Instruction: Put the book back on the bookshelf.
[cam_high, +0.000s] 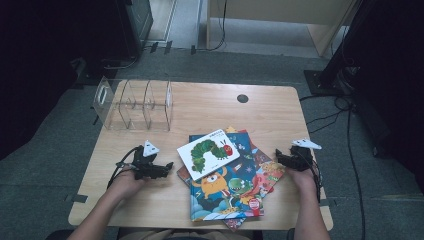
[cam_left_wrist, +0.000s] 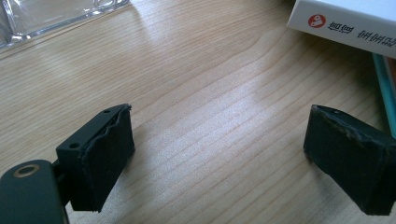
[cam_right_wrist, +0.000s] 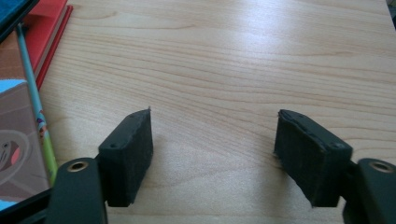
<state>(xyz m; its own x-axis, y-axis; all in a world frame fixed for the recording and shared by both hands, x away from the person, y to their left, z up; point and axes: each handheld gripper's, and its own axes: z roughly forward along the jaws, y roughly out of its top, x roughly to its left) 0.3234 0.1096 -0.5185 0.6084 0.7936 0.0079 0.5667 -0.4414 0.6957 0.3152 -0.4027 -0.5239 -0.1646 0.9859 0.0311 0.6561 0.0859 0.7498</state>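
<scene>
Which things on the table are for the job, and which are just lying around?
For the job:
- caterpillar book on top of the pile
- picture books under it
- clear rack
- left tongs and right tongs, both open

Lying about:
- cables on the floor

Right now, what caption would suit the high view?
Two hand-held tongs, left and right, open beside a pile of picture books.

The table (cam_high: 210, 107) is light wood with wavy lines, smooth and a bit shiny. The rack (cam_high: 132, 104) is clear, glossy plastic. The books (cam_high: 230, 180) have smooth, shiny paper covers. The pads (cam_left_wrist: 105, 156) on the grippers are black, dull and rough, with ragged edges like foam.
</scene>
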